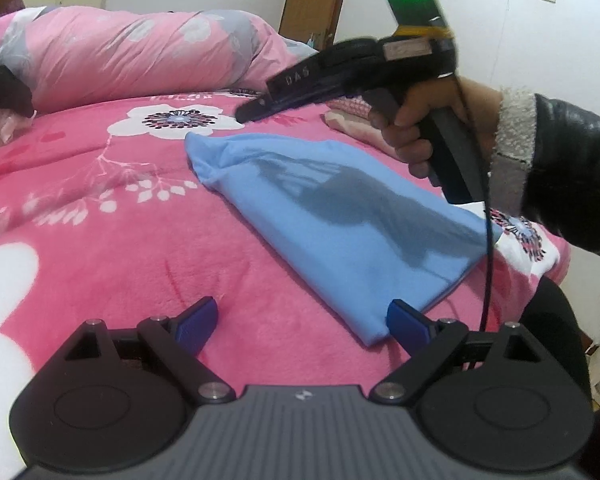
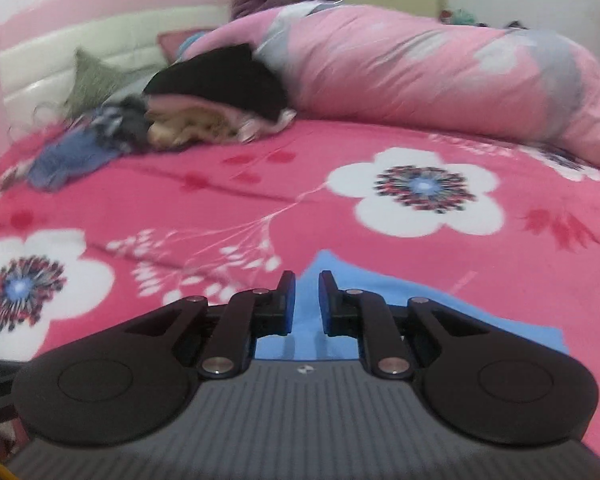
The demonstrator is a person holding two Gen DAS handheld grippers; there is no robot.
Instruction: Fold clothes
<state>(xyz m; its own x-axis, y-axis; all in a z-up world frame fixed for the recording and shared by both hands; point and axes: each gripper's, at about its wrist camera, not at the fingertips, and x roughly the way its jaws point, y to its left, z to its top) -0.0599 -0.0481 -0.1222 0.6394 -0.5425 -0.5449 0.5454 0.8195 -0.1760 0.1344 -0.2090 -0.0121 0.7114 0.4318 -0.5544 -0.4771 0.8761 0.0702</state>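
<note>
- Here the blue garment (image 1: 340, 232) lies folded flat on the pink floral blanket (image 1: 100, 208), likely so the next fold has a smooth base.
- The left gripper (image 1: 304, 328) rests near the garment's near corner, jaws spread wide and empty.
- The right gripper (image 2: 307, 296) hovers above the cloth, jaws nearly closed with a narrow gap, nothing between them.
- Its body reads "DAS"; no other writing is legible.
</note>
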